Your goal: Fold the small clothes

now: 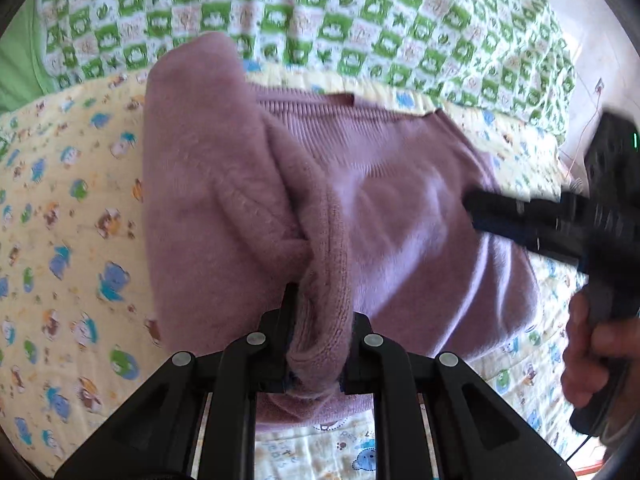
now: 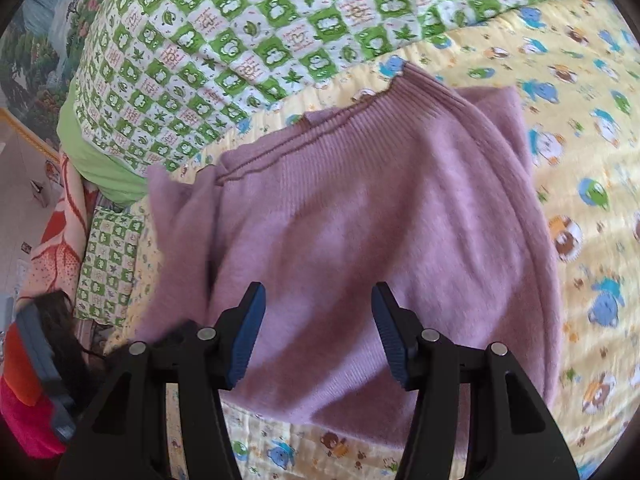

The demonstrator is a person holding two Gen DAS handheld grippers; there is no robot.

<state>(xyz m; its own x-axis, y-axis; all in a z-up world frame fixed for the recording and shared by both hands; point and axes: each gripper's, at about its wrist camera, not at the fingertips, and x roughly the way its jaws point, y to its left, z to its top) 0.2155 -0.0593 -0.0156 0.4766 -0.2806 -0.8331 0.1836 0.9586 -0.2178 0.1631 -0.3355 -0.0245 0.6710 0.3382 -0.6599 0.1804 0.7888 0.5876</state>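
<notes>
In the left wrist view, the left gripper [image 1: 318,320] sits at the bottom centre of the frame with its two black fingers pinching a thick roll of a fuzzy mauve sweater [image 1: 392,200]; the bunched knit fills the narrow gap between them and spills over toward the camera. From that pinch the sweater spreads up and right across the middle of the frame, with a folded flap rising to the upper left. At the right edge a hand [image 1: 596,344] holds the right gripper [image 1: 474,210], whose tips reach onto the sweater. In the right wrist view, the right gripper's blue-padded fingers [image 2: 248,340] stand spread apart at the bottom centre, gripping nothing, with the sweater showing between and beyond them, its ribbed edge toward the top. The sweater lies on a yellow cartoon-print quilt [image 2: 592,160], with a green-and-white checked blanket [image 2: 240,32] across the top.
</notes>
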